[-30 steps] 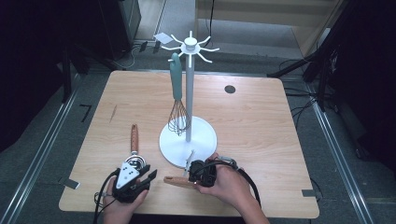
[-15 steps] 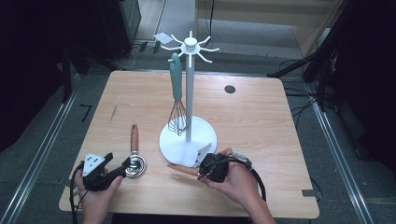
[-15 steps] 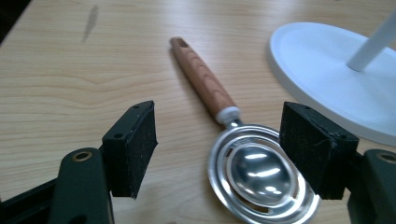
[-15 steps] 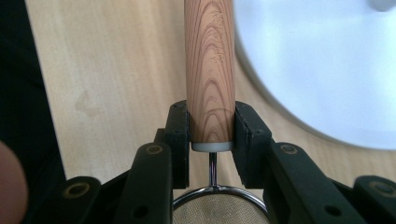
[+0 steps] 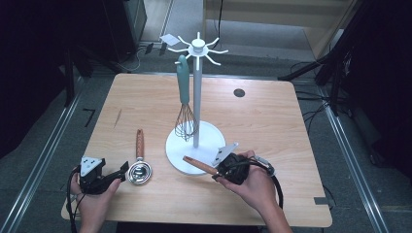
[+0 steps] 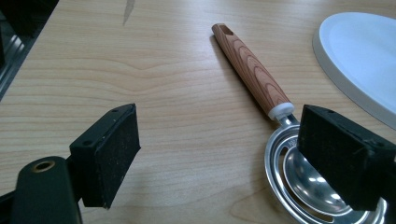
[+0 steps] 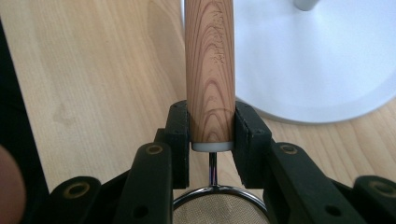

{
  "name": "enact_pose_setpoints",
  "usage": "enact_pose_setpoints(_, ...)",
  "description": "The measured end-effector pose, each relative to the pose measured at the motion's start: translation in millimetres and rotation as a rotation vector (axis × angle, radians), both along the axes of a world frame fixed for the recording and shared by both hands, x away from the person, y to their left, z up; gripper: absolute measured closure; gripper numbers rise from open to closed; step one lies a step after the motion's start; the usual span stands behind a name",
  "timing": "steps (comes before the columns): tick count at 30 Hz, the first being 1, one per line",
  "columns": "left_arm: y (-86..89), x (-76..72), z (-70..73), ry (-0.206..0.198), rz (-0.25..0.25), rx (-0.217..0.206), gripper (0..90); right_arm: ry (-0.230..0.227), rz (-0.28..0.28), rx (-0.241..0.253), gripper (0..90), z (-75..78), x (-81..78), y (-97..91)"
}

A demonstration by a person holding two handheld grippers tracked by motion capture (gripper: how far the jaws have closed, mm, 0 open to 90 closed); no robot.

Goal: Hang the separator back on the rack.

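Note:
A metal slotted spoon [image 5: 139, 173] with a wooden handle [image 5: 140, 143] lies flat on the table. My left gripper [image 5: 121, 175] sits just left of its bowl. Its jaws have just been opening and stand open [image 6: 219, 116]; the bowl [image 6: 303, 186] lies by the right pad [image 6: 345, 158], with nothing gripped. My right gripper [image 5: 224, 170] is shut on the wooden handle [image 5: 199, 165] of a mesh strainer, held over the edge of the white stand base [image 5: 194, 153]. Both pads press the handle [image 7: 210, 70] near its white collar, with the mesh [image 7: 219, 210] below. A teal-handled whisk [image 5: 183, 97] hangs on the stand.
The stand's white pole [image 5: 197, 97] rises from the round base [image 6: 364, 51] and carries several hooks at its top [image 5: 197, 47]. A small dark hole [image 5: 238, 92] marks the table's far side. The table's front edge runs close to both hands.
My left gripper has drawn back to the left off the spoon's bowl and opened, leaving the spoon on the table. My right gripper has lifted the strainer handle slightly up and right.

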State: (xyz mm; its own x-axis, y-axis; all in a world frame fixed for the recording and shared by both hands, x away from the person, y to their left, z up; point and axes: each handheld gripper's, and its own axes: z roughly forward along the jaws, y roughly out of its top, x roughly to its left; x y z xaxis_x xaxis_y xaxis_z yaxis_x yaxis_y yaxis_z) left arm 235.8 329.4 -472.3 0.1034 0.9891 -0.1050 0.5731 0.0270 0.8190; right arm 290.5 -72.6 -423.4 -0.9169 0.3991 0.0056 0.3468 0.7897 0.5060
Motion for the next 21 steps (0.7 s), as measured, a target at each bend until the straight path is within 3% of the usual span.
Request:
enact_pose_setpoints(7,4.6,1.2,-0.5,0.004,0.005,-0.004,10.0,-0.014,-0.055,0.025,71.4,0.3,4.6,-13.2)
enact_pose_setpoints(15,5.2,1.0,-0.7,0.005,-0.036,-0.007,0.0,-0.037,-0.133,0.077,71.3,2.5,8.6,-30.9)
enact_pose_setpoints(21,9.3,1.8,-2.0,-0.001,-0.044,-0.015,0.0,-0.058,-0.167,0.112,71.3,4.1,10.3,-38.3)
